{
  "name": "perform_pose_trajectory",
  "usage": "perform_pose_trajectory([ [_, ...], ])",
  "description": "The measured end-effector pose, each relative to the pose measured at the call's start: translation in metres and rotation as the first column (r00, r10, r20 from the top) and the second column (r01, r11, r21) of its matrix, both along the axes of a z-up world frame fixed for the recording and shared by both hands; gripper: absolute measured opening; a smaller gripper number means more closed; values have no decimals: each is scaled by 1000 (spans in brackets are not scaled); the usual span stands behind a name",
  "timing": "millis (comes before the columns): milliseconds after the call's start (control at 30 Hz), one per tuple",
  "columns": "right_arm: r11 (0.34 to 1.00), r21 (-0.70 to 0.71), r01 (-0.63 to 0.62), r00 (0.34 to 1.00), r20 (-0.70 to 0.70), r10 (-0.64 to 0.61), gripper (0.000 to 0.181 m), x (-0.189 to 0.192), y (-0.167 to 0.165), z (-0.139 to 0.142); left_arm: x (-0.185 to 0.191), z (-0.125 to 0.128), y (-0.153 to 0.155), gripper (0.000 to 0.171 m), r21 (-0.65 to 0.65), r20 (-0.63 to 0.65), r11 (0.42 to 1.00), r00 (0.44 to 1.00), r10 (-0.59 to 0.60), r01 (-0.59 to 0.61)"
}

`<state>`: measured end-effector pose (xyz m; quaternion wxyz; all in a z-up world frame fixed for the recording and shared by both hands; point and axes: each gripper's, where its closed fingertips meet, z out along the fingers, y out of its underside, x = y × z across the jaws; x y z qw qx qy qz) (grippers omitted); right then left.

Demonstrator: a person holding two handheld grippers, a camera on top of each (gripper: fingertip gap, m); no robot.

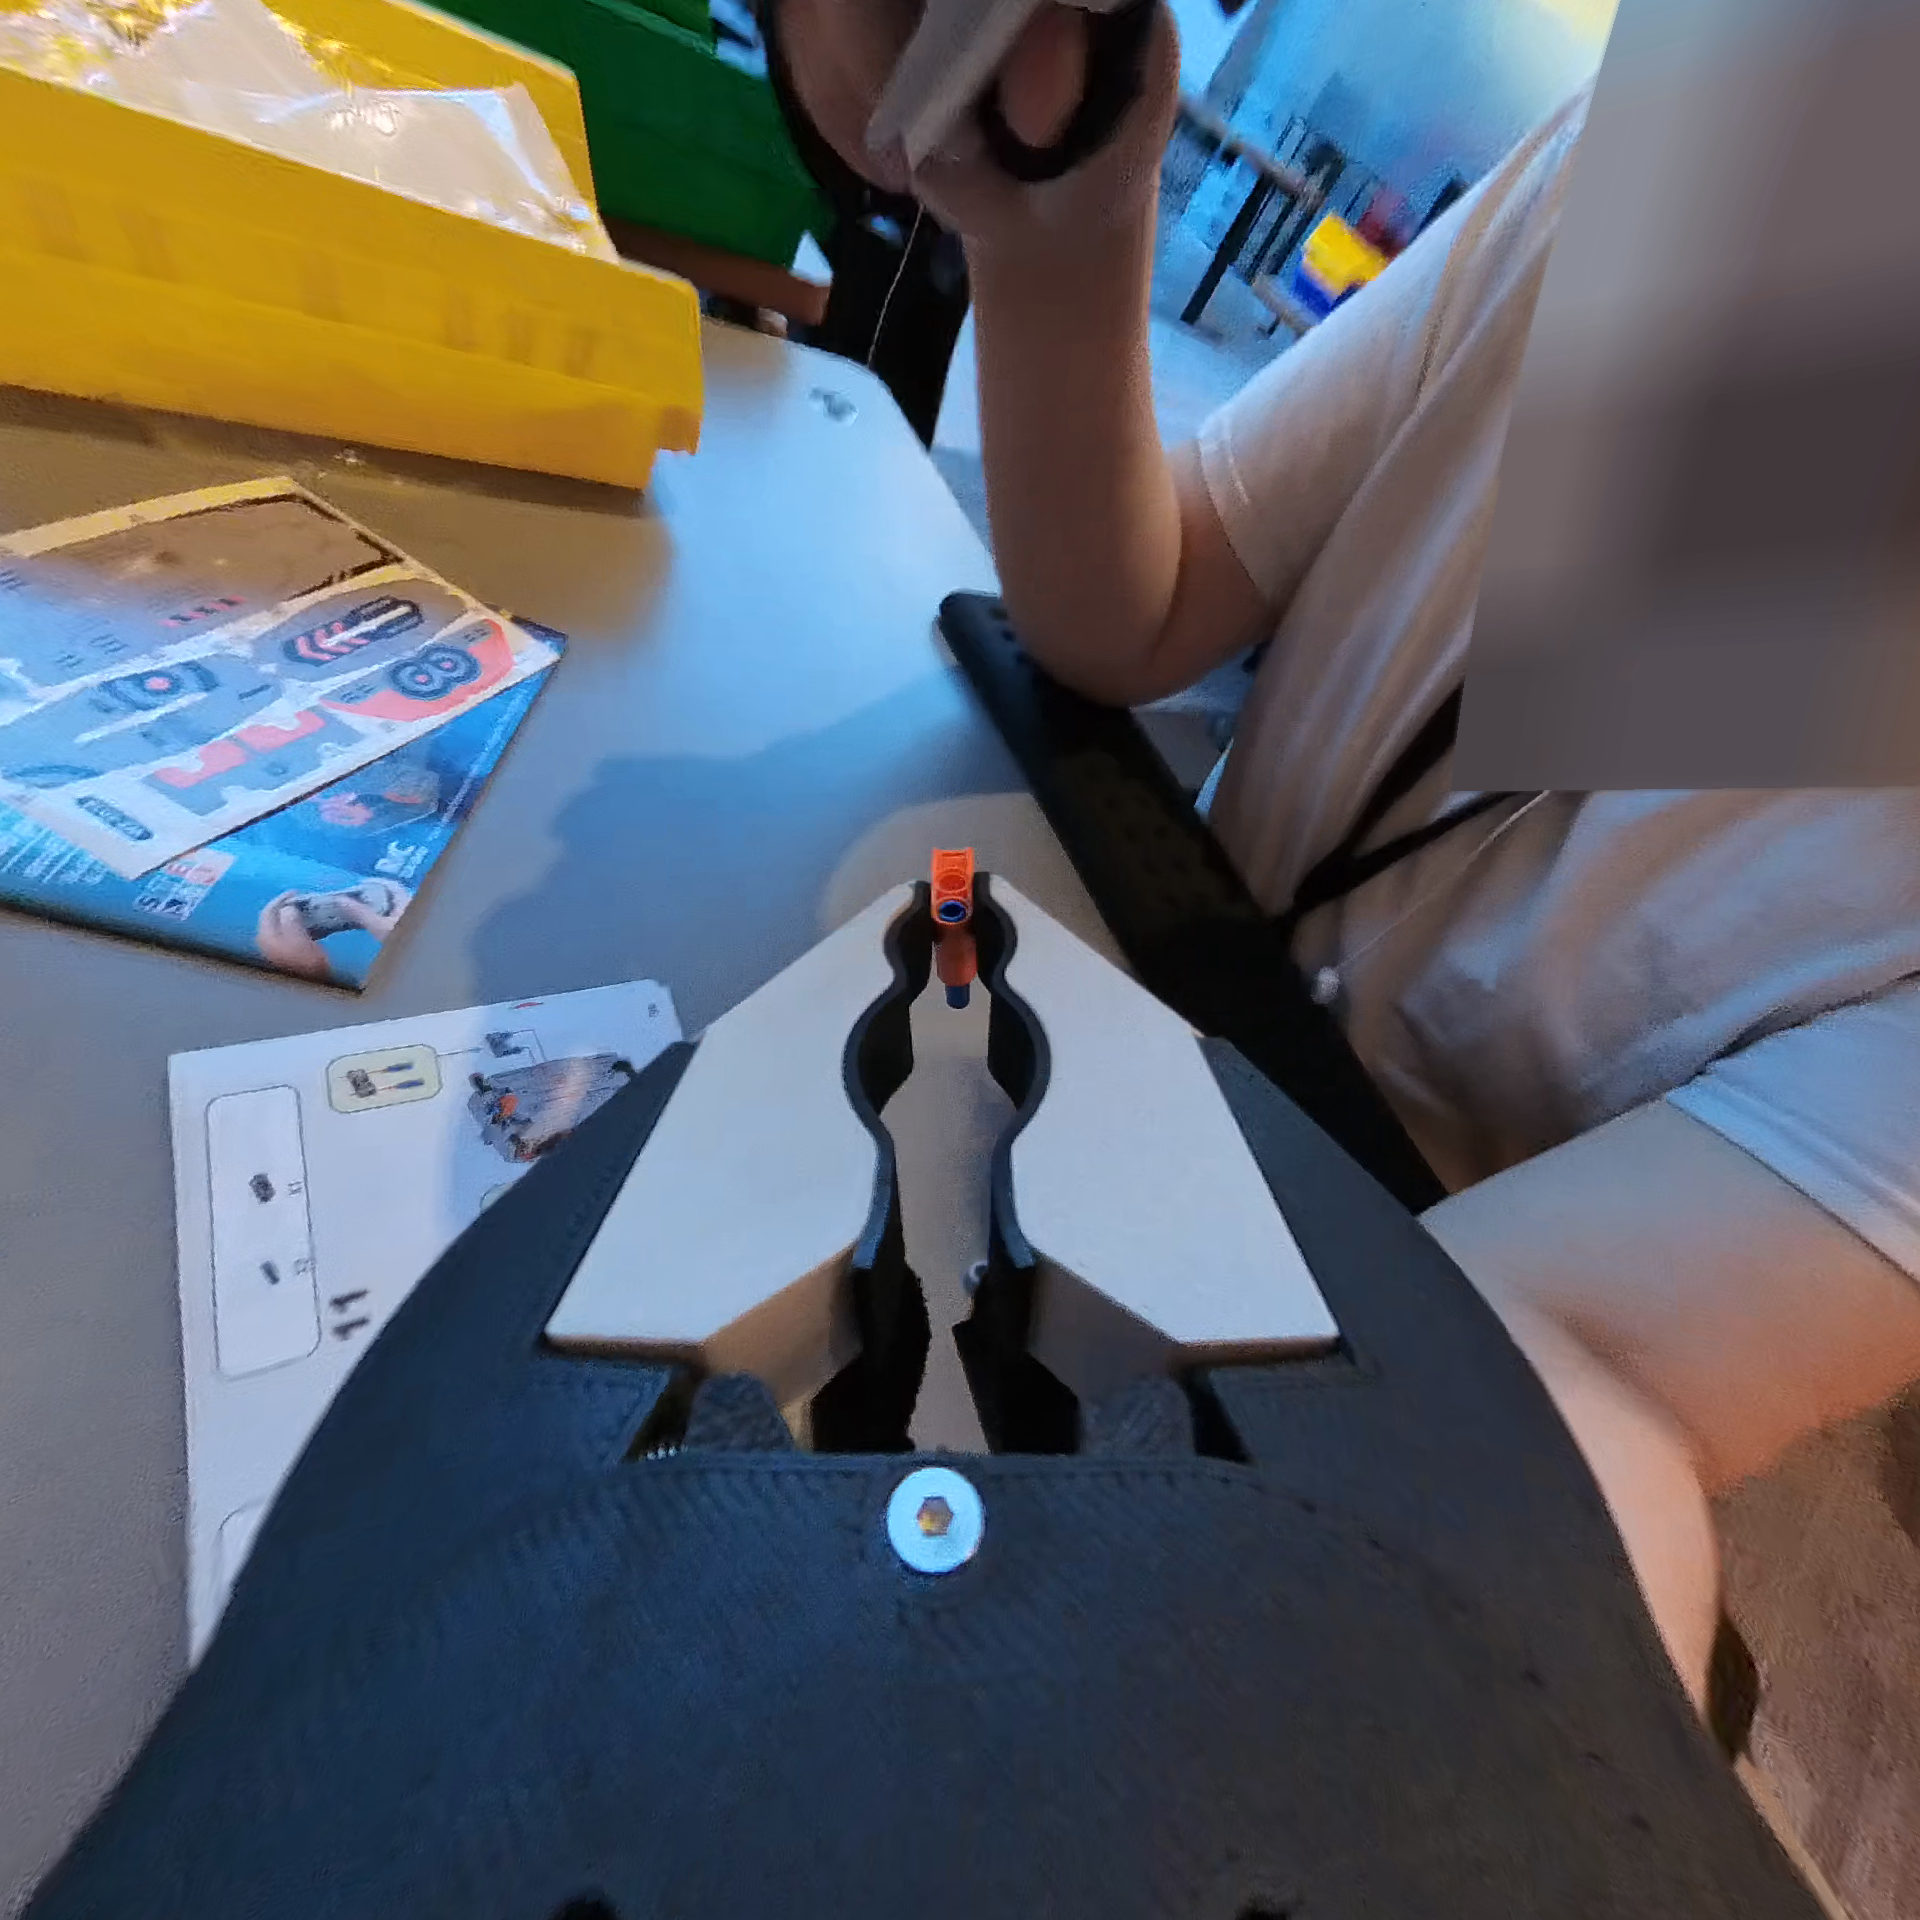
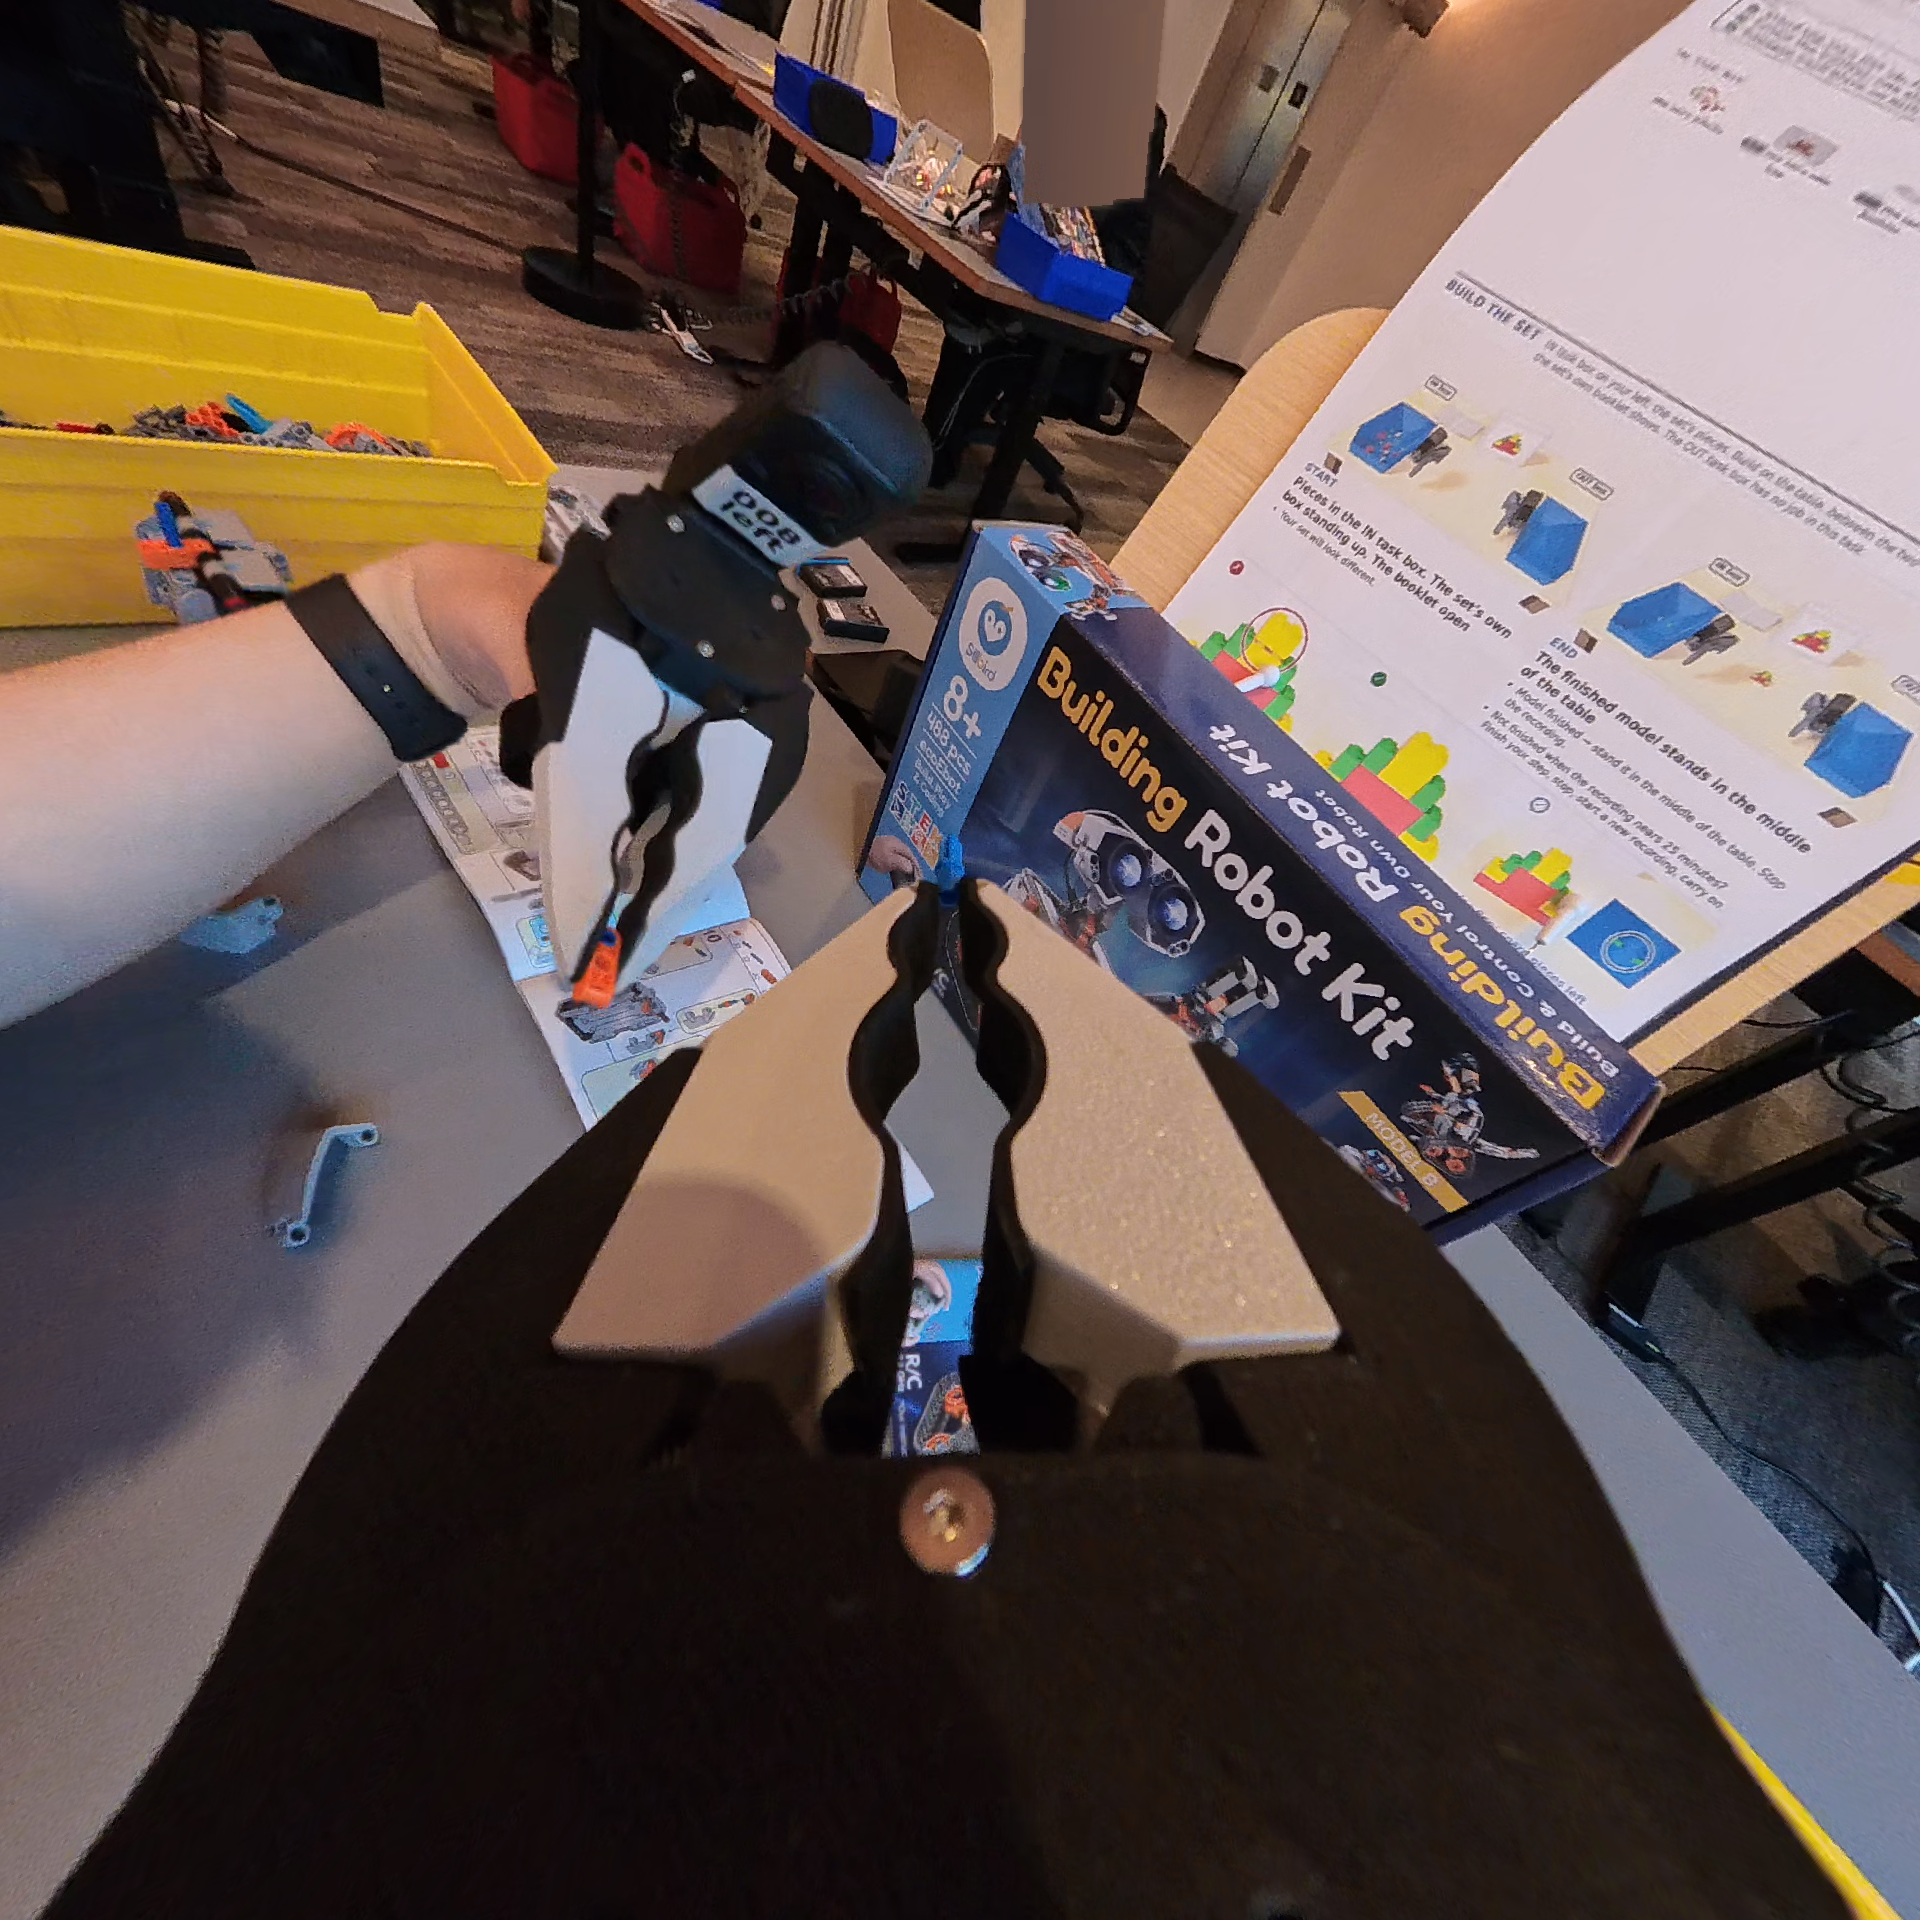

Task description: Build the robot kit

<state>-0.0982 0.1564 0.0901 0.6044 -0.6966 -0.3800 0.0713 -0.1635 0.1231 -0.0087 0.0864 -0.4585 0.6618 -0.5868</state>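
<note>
Left gripper (image 1: 951, 914) pinched closed on orange connector piece (image 1: 950, 914) with blue pin through it, held above grey table (image 1: 727, 623), over open instruction booklet (image 2: 665, 997). Right gripper (image 2: 948, 888) closed on small blue pin (image 2: 948, 871), near kit box (image 2: 1299, 935) at right. Yellow parts bin (image 2: 260, 488) far left; grey crank piece (image 2: 327, 1179) loose on table, near left.
</note>
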Motion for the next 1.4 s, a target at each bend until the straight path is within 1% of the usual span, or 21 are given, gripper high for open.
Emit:
perform_pose_trajectory([
  [33,1000,-7,2,1000,8,-2,3,0,2,-3,0,4,1,5,-26,32,1000,999,-4,5],
  [100,1000,-18,15,999,32,-15,3,1,6,-10,1,8,7,5,-37,81,999,997,-1,4],
  [233,999,-35,20,998,63,-18,3,-2,10,-18,2,24,12,6,-107,158,990,984,-79,97],
  [333,999,-26,23,997,74,-21,3,-1,8,-17,2,16,13,5,-114,192,985,976,-103,126],
  [433,999,-22,28,997,66,-26,3,2,9,-15,-4,11,11,5,-152,269,974,955,-121,166],
  [467,999,-24,25,998,59,-23,3,2,9,-15,-3,8,13,5,-156,283,975,953,-112,161],
  [500,999,-30,21,998,53,-19,3,2,10,-16,-1,8,19,5,-179,273,974,958,-85,138],
  [567,999,-39,22,998,54,-20,3,3,12,-19,0,14,23,5,-240,270,960,959,-79,147],
  [700,998,-56,19,997,70,-15,4,1,15,-27,5,20,15,5,-211,291,961,950,-114,180],
  [767,998,-58,13,997,82,-8,3,-2,15,-29,7,21,11,5,-205,282,959,950,-135,197],
  [900,998,-55,7,996,94,-2,3,-4,14,-30,6,20,8,6,-197,253,961,957,-141,194],
  [1233,999,-49,15,996,84,-11,3,0,14,-27,-10,26,7,5,-152,266,977,958,-105,149],
  [1400,999,-49,20,996,87,-16,3,2,14,-27,-17,37,5,5,-133,302,981,949,-96,142],
])
